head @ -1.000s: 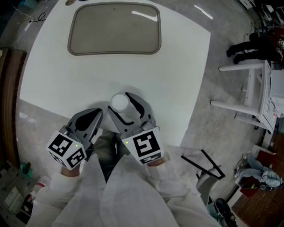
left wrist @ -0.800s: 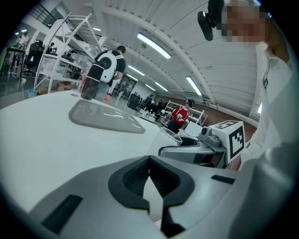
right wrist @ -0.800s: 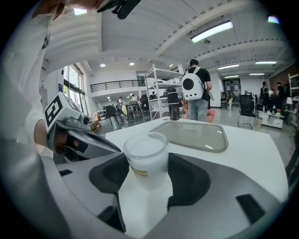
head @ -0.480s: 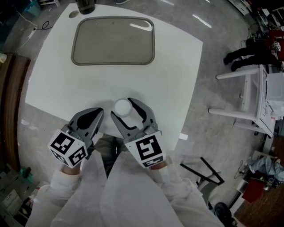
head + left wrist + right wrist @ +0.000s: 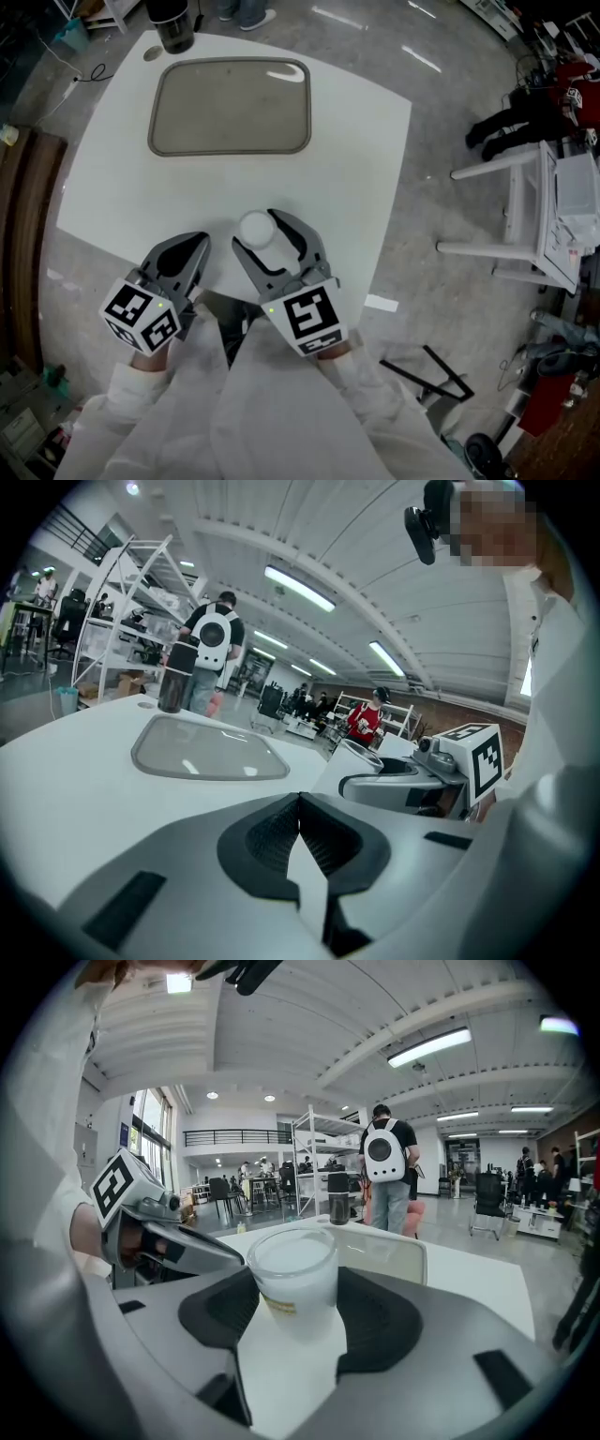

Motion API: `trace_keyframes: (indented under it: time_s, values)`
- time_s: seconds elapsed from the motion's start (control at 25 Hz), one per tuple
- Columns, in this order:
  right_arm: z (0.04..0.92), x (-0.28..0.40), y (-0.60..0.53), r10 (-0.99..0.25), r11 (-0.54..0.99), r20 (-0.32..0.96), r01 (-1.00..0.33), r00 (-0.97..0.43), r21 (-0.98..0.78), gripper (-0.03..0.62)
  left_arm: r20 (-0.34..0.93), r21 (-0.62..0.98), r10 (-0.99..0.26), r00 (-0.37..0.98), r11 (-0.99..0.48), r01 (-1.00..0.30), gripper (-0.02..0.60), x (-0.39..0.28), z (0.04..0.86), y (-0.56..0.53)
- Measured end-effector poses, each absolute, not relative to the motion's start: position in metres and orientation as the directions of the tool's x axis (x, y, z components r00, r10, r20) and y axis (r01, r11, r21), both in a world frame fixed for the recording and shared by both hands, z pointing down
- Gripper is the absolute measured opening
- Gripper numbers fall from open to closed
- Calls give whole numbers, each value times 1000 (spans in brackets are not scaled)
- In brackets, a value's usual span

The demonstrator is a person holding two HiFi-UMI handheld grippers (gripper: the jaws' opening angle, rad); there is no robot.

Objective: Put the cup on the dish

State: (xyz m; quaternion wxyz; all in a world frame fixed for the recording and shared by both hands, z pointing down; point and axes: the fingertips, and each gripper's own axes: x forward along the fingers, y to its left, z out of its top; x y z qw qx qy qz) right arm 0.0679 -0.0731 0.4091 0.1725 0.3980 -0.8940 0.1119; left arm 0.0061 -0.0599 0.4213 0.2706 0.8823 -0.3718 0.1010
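Two grippers sat at the near edge of the white table (image 5: 122,197), side by side, w/ the person's white sleeves (image 5: 281,403) behind them. Right gripper (image 5: 255,232) had its jaws pinching a small frosted white cup (image 5: 292,1274), one dark pad pressed on each side of it, cup upright w/ the open mouth up. Couldn't tell if the cup's base was touching the tabletop or just off it. Left gripper (image 5: 300,803) was next to it, jaws pressed together w/ nothing between them, tips pointing across the table. Dish (image 5: 230,103), a grey rectangular tray type w/ rounded corners, lay flat at the far side of the table, well apart from the cup. Dark tumbler (image 5: 173,23) stood just past the dish's far left corner. Bkgd in the right gripper view: a person w/ a white backpack (image 5: 382,1162) standing beyond the table.
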Motion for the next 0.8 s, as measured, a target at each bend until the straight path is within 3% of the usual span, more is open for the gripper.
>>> trace_keyframes:
  time_s: [0.8]
  values:
    - [396, 44, -140, -709, 618, 387, -784, -590, -62, 259, 367, 350, -562, 741, -655, -670, 8, -18, 405, -129]
